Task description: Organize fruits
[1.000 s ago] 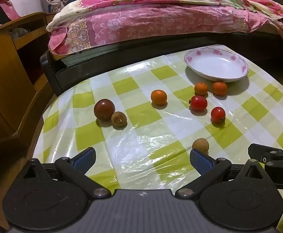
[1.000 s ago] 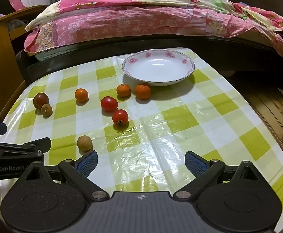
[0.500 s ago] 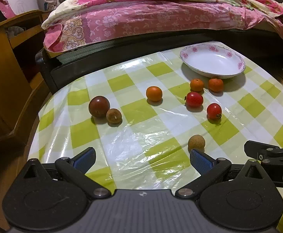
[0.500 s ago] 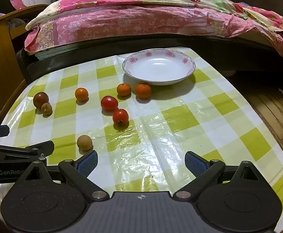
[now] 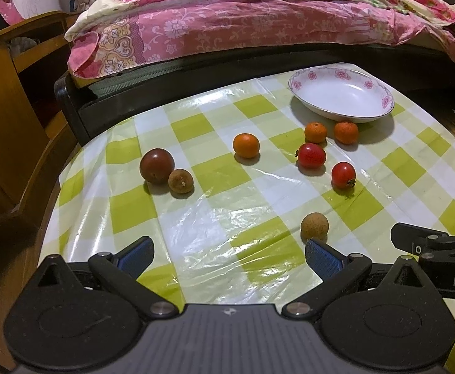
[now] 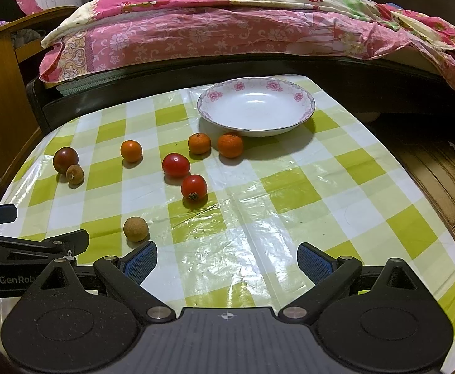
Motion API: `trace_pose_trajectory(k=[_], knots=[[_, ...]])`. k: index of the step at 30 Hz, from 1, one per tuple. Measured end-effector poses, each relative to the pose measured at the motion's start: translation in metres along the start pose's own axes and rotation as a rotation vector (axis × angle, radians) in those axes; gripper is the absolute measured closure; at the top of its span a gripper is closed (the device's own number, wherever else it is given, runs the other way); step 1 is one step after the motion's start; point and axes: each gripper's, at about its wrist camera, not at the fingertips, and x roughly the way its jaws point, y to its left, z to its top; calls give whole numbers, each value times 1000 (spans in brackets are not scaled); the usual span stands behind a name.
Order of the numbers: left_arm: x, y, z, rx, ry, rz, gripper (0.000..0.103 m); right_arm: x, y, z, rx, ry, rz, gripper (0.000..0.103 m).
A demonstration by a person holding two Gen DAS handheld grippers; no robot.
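Fruits lie scattered on the checked tablecloth (image 6: 289,187), none yet in the white bowl (image 6: 255,127) at the far side. The tan longan (image 6: 136,229) is the closest piece to both tools. It sits just ahead of the left finger of the right gripper (image 6: 227,258) and, in the left wrist view, just ahead of the right finger of the left gripper (image 5: 227,254). It therefore lies between the two grippers, with neither clearly nearer. The fruit is round, so no long axis constrains the approach.

Both grippers are released, jaws spread wide, holding nothing.

Beyond the longan lie two red tomatoes (image 6: 194,186), three small oranges (image 6: 230,145), and at far left a dark plum (image 6: 65,159) touching a second longan (image 6: 74,174). Judged step: centre one gripper on the near longan before closing.
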Motion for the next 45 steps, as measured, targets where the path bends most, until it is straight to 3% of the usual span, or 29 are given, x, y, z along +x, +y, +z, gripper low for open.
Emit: trace_pose_trajectory(k=[15,22,30,33,35,37,39,45], knots=[[0,6,1,55,13,30,0,9,8,5,-60,20,39,10],[7,22,7,60,10,21,0,19,22,18,-148,12,123,17],[26,39,17,69,46,-31,2,44,40,23,-273,78,237,30],[34,47,20,48,55,-55,10,53,49,24,-319,86,280,32],[40,52,25,27,58,-79,19,59,53,25,-343,92,302,41],[45,54,29,16,64,-88,20,63,55,25,-360,100,325,49],[52,54,33,27,63,-92,22,68,56,27,-370,106,333,49],[76,54,42,16,75,-120,41,81,47,32,-322,126,348,62]])
